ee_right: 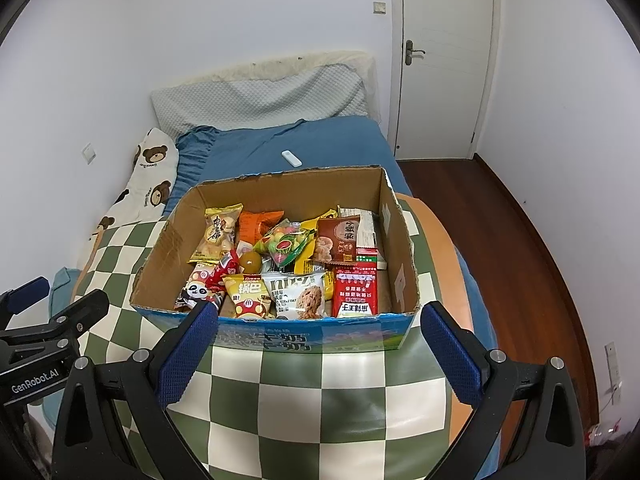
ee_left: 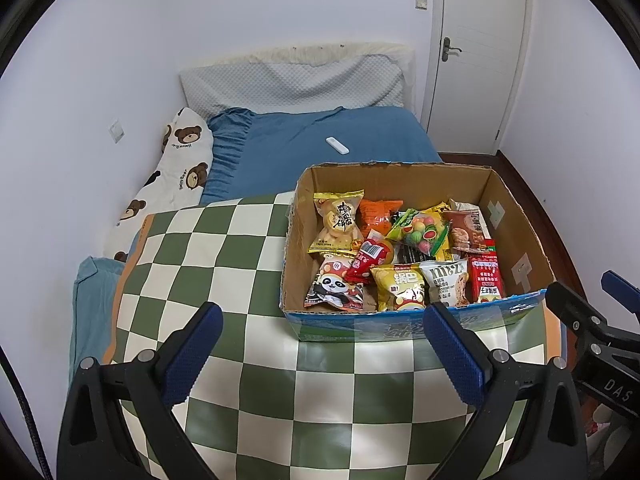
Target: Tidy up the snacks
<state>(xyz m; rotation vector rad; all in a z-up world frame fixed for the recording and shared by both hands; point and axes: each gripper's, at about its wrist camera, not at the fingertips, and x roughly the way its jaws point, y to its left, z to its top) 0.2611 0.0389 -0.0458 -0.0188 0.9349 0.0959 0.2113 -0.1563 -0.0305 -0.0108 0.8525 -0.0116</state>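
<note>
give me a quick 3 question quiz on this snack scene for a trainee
1. True or false: the left gripper holds a snack.
2. Where does the box sit: A) floor B) checkered mat C) pillow?
3. What white thing lies on the blue sheet behind the box?

Key
1. False: both the left and the right gripper are open and empty.
2. B
3. A remote.
</note>
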